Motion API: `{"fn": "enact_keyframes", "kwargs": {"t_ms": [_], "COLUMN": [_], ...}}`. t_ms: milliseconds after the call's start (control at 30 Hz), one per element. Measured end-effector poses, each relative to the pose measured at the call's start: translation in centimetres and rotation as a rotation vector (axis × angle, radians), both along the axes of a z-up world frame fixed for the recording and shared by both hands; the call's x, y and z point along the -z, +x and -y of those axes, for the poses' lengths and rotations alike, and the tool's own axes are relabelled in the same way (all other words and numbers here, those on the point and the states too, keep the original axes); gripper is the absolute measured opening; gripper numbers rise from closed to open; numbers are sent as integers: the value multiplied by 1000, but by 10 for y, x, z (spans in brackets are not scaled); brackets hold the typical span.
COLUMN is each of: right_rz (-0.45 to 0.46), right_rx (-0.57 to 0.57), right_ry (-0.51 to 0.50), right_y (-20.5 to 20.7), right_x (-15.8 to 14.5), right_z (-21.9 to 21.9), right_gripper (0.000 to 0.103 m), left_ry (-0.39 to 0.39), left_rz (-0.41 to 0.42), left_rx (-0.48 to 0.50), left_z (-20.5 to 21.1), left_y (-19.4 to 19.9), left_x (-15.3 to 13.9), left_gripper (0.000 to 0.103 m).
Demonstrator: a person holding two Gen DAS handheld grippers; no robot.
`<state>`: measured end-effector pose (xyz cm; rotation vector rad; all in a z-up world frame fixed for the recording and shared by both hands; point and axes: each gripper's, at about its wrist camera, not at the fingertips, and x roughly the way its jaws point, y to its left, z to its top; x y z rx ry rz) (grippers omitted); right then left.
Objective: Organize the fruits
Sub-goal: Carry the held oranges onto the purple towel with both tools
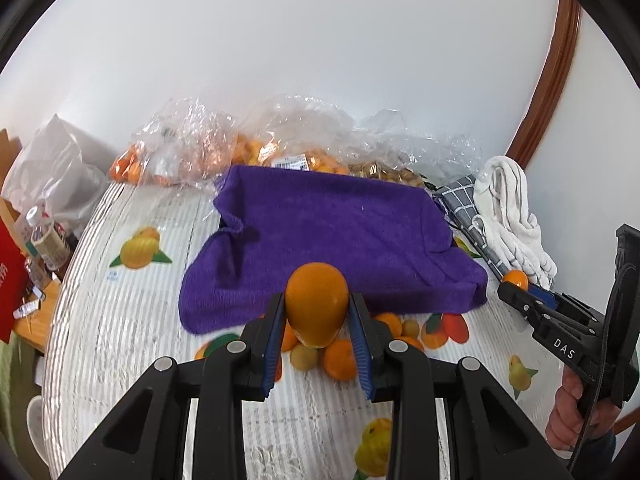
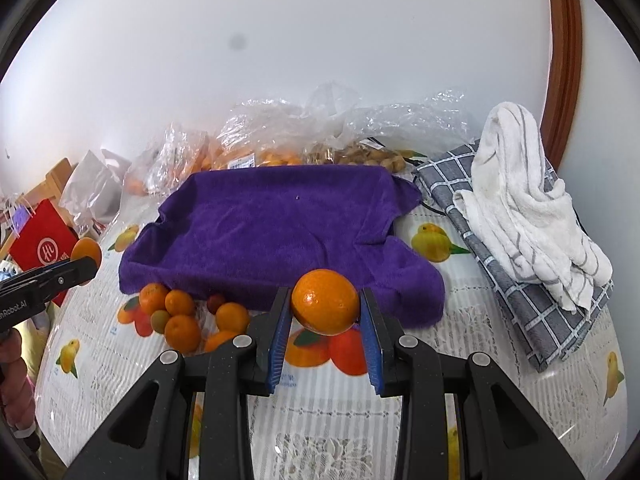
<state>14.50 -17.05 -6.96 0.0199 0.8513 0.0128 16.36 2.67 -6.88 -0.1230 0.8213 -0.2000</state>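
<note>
purple towel (image 1: 332,240) hides whatever it drapes; bagged fruit (image 1: 188,152) blurred behind plastic

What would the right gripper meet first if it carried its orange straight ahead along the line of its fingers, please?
Most likely the purple towel draped over the tray. The right gripper, shut on its orange, points at the towel's near edge with nothing between them. Depth is hard to judge, so it might pass just above that edge.

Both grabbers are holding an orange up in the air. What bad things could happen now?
1. The left gripper pinches its orange only at the sides, so the round fruit could slip and drop onto the pile of loose fruit below, knocking some rolling.
2. The right gripper holds its orange the same way; a hard squeeze might bruise it.
3. The purple towel has soft, raised edges, so an orange dropped on an edge may roll back off.
</note>
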Motion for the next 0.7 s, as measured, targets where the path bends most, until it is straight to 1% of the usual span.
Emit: {"fn": "enact_keyframes", "kwargs": {"t_ms": [267,533,700], "right_rz": [14,32,33], "right_rx": [10,7,4], "right_ry": [-5,-14,-19], "right_y": [25,53,67], "right_x": [-4,-8,-5], "right_z": [5,13,14], "right_gripper": [33,33,33], "left_ry": [16,19,16], "left_rz": [21,18,13], "left_rx": [7,7,1], "left_z": [1,1,-2], "left_y": [27,50,62], "left_x": [-5,-2,2], "left_gripper": [30,30,30]}}
